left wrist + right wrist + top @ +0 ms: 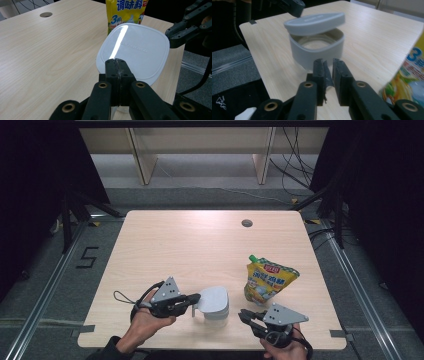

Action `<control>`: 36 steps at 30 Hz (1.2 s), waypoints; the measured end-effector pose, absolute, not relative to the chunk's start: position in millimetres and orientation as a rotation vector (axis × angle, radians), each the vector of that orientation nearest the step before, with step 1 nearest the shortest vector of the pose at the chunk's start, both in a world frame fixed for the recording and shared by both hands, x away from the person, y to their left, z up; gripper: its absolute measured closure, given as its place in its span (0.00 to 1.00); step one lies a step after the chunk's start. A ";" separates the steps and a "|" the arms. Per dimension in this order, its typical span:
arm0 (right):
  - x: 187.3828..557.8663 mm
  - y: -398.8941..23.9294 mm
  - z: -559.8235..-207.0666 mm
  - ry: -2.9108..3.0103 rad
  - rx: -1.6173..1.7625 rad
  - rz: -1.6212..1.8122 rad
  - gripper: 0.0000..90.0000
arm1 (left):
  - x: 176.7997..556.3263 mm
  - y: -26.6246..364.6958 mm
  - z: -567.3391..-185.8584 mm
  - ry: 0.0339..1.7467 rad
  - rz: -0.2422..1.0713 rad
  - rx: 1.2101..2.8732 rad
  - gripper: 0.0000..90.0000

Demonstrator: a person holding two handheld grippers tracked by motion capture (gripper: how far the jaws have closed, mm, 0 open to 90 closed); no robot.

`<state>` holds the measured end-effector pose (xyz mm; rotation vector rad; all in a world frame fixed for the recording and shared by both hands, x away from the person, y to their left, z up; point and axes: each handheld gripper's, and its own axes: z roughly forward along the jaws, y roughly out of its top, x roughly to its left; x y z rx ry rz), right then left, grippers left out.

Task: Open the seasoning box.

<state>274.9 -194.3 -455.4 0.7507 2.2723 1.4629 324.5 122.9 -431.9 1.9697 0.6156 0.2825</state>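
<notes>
Lid (214,299) in left gripper (196,298), above container (317,50)

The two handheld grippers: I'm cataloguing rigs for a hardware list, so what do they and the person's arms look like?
Both the left gripper and the right gripper are black, built of linked bars with brass-coloured pivot pins and flat black jaw pads. Each carries a grey three-cornered plate on top, and a thin black cable loops from each. The person's left forearm shows a dark sleeve.
</notes>
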 end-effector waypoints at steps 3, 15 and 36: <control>277.4 -186.5 -451.7 2.285 0.753 1.475 0.97 | 325.3 123.6 -432.2 0.607 0.284 1.968 0.98; 287.1 -170.2 -446.9 2.323 0.730 1.447 1.00 | 326.1 126.0 -433.3 0.605 0.295 1.972 0.99; 288.0 -150.0 -432.2 2.284 0.658 1.486 1.00 | 304.3 156.8 -453.0 0.625 0.246 1.993 0.69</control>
